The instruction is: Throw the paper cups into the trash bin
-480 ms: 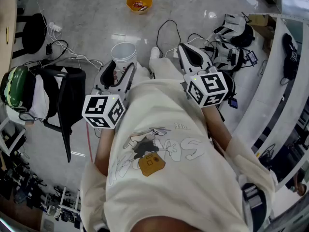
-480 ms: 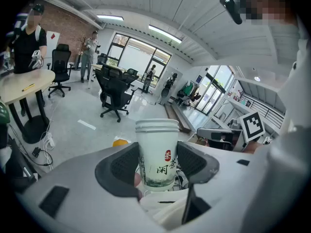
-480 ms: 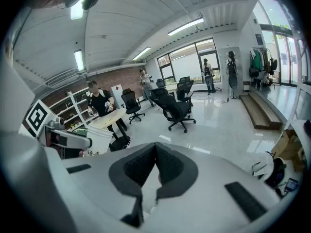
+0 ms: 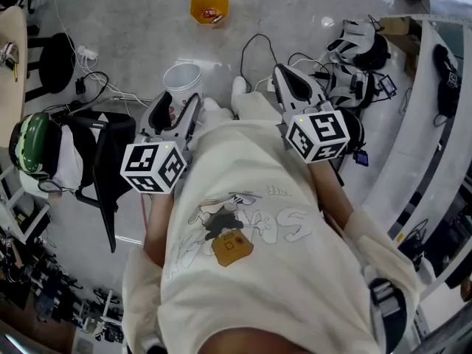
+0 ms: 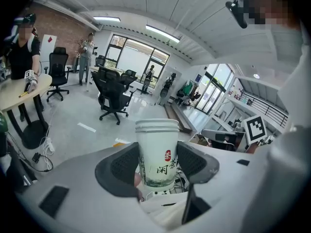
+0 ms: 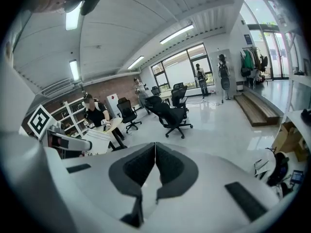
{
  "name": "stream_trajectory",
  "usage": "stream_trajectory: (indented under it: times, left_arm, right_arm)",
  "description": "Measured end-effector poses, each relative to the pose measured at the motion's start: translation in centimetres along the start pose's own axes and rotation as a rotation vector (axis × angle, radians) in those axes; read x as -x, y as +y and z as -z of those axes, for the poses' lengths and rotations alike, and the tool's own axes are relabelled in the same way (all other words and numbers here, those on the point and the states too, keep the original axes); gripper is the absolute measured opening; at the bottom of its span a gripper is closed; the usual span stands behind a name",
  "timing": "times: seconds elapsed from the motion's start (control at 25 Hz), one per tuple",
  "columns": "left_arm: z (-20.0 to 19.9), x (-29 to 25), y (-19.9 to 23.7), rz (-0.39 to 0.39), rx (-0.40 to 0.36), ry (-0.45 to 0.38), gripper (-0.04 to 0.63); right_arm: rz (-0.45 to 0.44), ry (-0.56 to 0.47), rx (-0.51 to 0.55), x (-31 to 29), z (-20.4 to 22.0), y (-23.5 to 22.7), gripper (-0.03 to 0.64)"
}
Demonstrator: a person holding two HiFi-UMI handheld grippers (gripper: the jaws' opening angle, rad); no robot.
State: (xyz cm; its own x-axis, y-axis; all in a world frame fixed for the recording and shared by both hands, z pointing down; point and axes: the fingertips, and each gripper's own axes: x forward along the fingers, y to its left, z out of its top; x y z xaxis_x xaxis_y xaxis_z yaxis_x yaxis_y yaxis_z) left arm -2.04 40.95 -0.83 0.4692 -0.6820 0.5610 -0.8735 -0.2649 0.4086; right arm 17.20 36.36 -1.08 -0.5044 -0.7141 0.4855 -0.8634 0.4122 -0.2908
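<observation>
A stack of white paper cups (image 4: pixel 183 81) with red and dark print stands upright between the jaws of my left gripper (image 4: pixel 175 109), held out in front of the person's body. In the left gripper view the dark pads (image 5: pixel 124 165) press on both sides of the cup stack (image 5: pixel 157 152), so my left gripper (image 5: pixel 158 165) is shut on it. An orange bin (image 4: pixel 209 8) with a little rubbish inside sits on the floor farther ahead. My right gripper (image 4: pixel 289 80) is held level beside the left. Its jaws (image 6: pixel 155 165) are shut and hold nothing.
A black chair (image 4: pixel 110 161) with a green helmet (image 4: pixel 28 141) stands at the left. Cables and a power strip (image 4: pixel 85 52) lie on the floor. Headsets and gear (image 4: pixel 359 46) are piled at the right, beside a white counter (image 4: pixel 417 116). Office chairs (image 5: pixel 113 91) and people stand farther off.
The left gripper with the cup stack has shifted slightly left and forward. The orange bin sits a little higher in the head view. The right gripper has barely moved.
</observation>
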Motion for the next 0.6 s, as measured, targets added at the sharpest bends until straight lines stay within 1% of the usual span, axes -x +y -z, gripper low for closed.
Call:
stream_trajectory:
  times: [0.12, 0.32, 0.48, 0.6]
  left_arm:
    - [-0.3, -1.0, -0.5, -0.006, 0.000, 0.012, 0.258]
    - [-0.9, -2.7, -1.7, -0.023, -0.004, 0.006, 0.258]
    - [-1.2, -3.3, -0.9, -0.046, 0.017, 0.018, 0.258]
    - [-1.8, -4.1, 0.7, -0.060, 0.050, 0.030, 0.258]
  right_arm:
    - [-0.005, -0.024, -0.016, -0.1, -1.0, -1.3, 0.008]
    - [-0.028, -0.007, -0.012, -1.5, -1.1, -3.6, 0.008]
    - [-0.052, 0.030, -0.029, -3.1, -0.8, -4.1, 0.008]
    - [-0.067, 0.055, -0.032, -5.3, -1.1, -3.9, 0.008]
